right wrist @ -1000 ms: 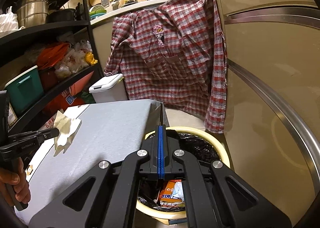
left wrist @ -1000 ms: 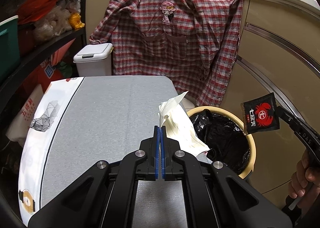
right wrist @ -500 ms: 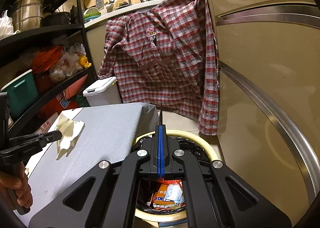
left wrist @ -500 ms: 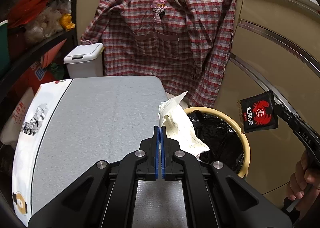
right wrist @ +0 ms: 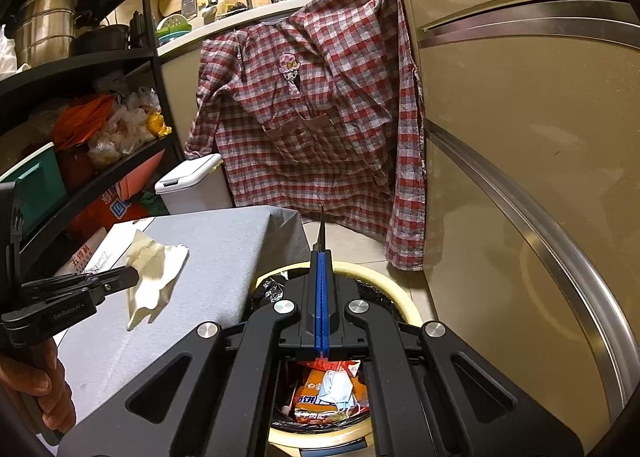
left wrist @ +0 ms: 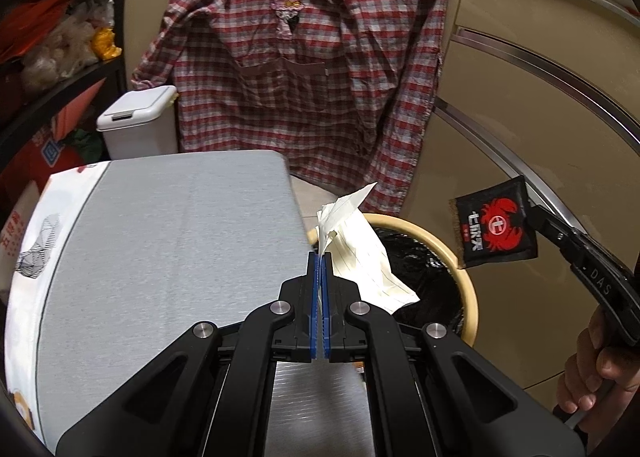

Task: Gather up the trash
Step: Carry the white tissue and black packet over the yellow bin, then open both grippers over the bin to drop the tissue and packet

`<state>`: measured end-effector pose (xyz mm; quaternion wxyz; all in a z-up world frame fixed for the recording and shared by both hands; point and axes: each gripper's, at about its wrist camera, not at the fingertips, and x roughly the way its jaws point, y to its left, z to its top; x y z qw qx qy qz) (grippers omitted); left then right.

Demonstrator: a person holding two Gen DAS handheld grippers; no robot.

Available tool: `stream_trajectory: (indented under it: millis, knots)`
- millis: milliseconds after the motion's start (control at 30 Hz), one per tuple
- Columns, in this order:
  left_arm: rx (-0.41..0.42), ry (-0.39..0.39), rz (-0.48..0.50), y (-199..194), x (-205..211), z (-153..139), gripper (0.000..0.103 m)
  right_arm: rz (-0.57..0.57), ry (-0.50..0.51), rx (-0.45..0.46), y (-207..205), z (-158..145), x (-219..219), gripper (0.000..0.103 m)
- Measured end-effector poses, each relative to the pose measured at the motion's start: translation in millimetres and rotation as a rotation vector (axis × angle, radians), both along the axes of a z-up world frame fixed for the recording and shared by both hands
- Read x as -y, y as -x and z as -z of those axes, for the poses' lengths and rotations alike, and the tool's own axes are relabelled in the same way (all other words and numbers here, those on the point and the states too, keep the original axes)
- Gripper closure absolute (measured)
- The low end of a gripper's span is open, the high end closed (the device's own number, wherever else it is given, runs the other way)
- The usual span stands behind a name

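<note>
Carrying the crumpled paper [left wrist: 352, 245] sideways off the grey surface [left wrist: 168, 241], my left claw [left wrist: 320, 257] grips it beside the bin [left wrist: 466, 281], while my right claw [right wrist: 322, 257] pinches the black packet [left wrist: 496, 229] above it; neither dropped yet.

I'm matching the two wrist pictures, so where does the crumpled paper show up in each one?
Left wrist: the crumpled paper sits centre, right above the left gripper, beside the bin's rim.
Right wrist: lower left, at the tip of that gripper, over the grey table.
Shared landmark: the plaid shirt.
</note>
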<state>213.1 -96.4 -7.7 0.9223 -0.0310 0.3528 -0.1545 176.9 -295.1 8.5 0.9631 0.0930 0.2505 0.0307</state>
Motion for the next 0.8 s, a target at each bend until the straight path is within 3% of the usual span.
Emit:
stream_trajectory:
  millis: [600, 800]
  knots:
    - [-0.036, 0.011, 0.068, -14, 42, 18, 0.102, 0.012, 0.008, -0.032, -13, 10, 10, 0.102]
    - [-0.052, 0.023, 0.088, -17, 46, 21, 0.099, 0.012, -0.002, -0.090, -20, 22, 12, 0.089]
